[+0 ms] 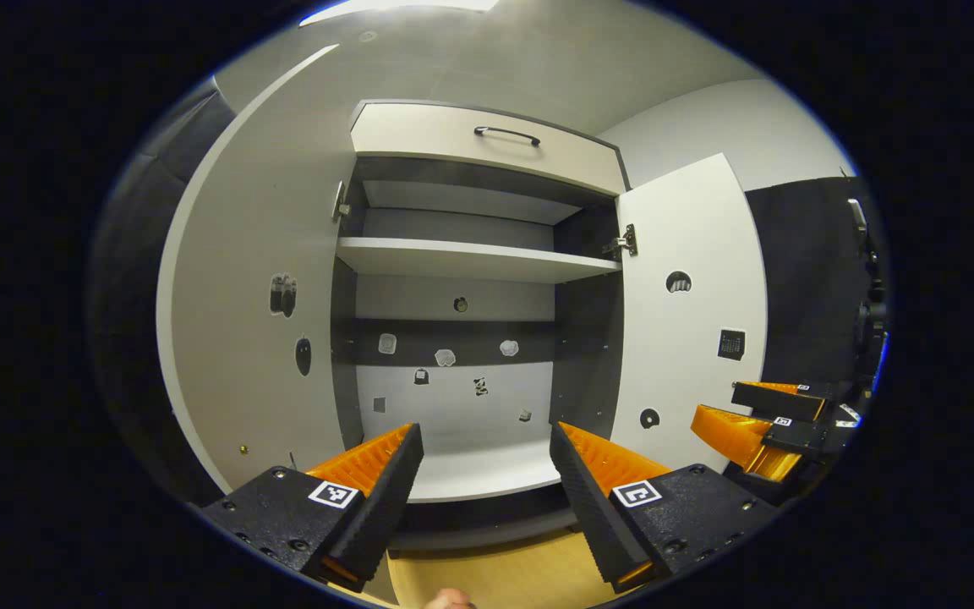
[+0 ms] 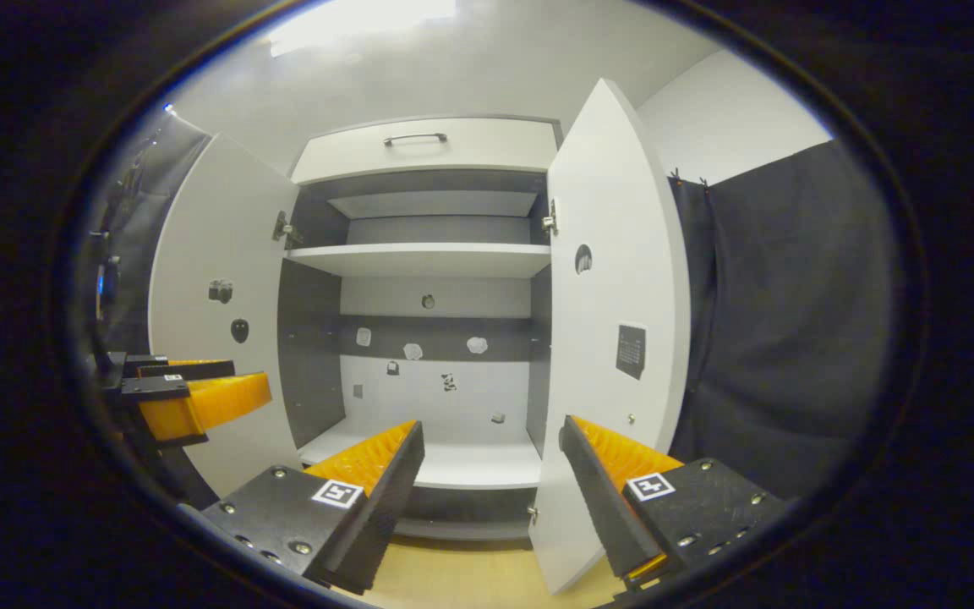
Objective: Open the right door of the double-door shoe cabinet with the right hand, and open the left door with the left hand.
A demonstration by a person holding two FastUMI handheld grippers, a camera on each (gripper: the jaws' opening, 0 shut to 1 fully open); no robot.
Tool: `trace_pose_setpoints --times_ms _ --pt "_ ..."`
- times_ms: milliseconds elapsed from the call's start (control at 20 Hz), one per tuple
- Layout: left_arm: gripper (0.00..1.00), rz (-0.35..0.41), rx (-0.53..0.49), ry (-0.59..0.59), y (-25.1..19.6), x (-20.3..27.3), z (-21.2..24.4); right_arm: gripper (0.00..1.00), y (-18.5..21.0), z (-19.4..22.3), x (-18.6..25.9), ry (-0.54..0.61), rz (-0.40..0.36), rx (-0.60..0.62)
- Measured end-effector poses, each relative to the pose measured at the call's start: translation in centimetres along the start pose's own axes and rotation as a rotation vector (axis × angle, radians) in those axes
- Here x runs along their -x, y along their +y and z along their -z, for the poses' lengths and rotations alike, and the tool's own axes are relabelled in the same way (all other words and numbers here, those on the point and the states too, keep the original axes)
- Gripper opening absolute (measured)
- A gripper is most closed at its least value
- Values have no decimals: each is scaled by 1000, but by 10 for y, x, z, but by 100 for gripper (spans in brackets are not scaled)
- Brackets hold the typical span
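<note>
Both hand-held grippers face a shoe cabinet (image 1: 470, 279) with its two doors swung open. From the left gripper view, the left gripper (image 1: 485, 478) has its fingers spread wide with nothing between them, pointing at the cabinet's bottom shelf. The left door (image 1: 242, 279) stands open on the near left, the right door (image 1: 690, 313) open on the right, and the right gripper (image 1: 757, 423) shows at the far right, beside that door. From the right gripper view, the right gripper (image 2: 491, 482) is also spread wide and empty; the right door's lower edge sits between its fingers without touching them (as far as can be seen). Small stickers dot the doors and back panel. A drawer (image 2: 428, 148) with a handle sits on top.
</note>
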State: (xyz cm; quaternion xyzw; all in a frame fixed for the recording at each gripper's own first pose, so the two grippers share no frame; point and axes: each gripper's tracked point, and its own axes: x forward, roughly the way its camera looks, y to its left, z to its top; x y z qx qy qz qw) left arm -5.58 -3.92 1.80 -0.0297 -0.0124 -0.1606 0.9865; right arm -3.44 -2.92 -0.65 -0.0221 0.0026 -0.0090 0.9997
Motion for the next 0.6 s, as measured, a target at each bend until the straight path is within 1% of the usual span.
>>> trace_pose_setpoints --times_ms 200,600 --pt "94 6 1 3 0 -10 2 98 9 -4 -12 -7 -16 -11" --pt "94 33 5 13 -11 -17 8 98 19 -6 -20 -7 -34 -21"
